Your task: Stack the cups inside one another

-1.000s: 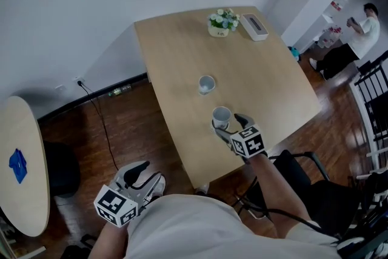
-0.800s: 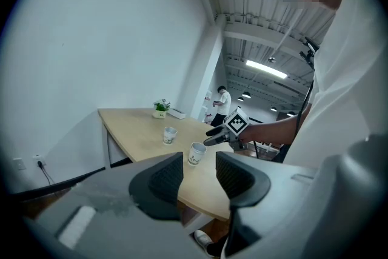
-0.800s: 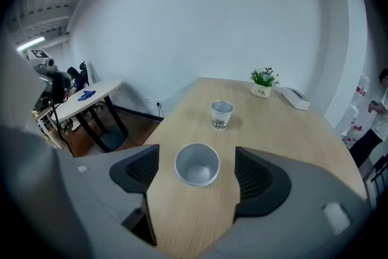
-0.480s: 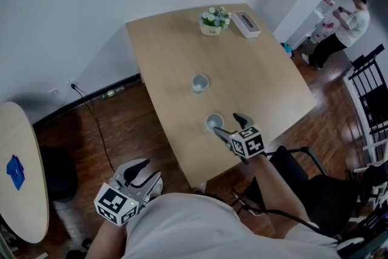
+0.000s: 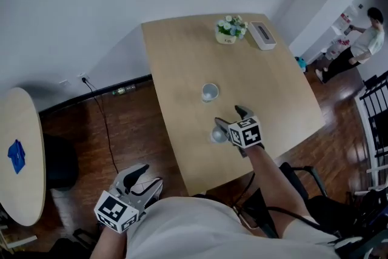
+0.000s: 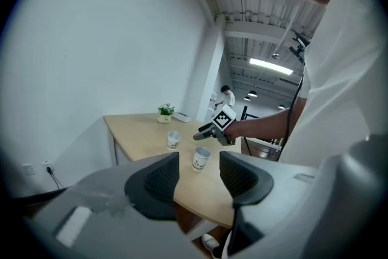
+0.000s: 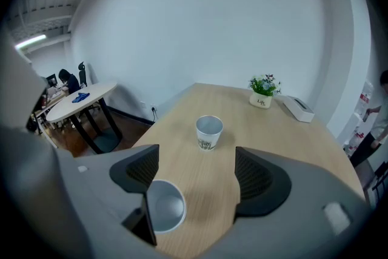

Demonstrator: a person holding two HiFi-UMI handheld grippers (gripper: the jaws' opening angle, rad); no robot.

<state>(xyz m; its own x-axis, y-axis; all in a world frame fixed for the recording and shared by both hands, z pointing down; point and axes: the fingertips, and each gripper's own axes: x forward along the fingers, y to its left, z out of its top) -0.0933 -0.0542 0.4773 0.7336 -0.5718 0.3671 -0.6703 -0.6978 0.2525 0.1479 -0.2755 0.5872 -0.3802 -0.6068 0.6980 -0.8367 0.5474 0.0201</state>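
Note:
Two pale paper cups stand upright on the wooden table (image 5: 182, 63). The far cup (image 5: 210, 92) (image 7: 209, 132) (image 6: 174, 140) is near the table's middle. The near cup (image 5: 219, 134) (image 7: 163, 206) (image 6: 201, 158) stands close to the front edge. My right gripper (image 5: 228, 116) (image 7: 197, 164) is open over the table, and the near cup sits just inside its left jaw; the right jaw is well apart from it. My left gripper (image 5: 144, 178) (image 6: 199, 176) hangs open and empty below the table's edge, beside my body.
A small potted plant (image 5: 228, 29) and a white box (image 5: 262, 34) sit at the table's far end. A round side table (image 5: 21, 161) with a blue object stands at the left. A black chair (image 5: 303, 170) is under my right arm. A person (image 5: 367, 39) stands far right.
The head view has shifted. My right gripper stays at the near cup, which now shows by its left jaw rather than ahead of it. The left gripper has stayed low.

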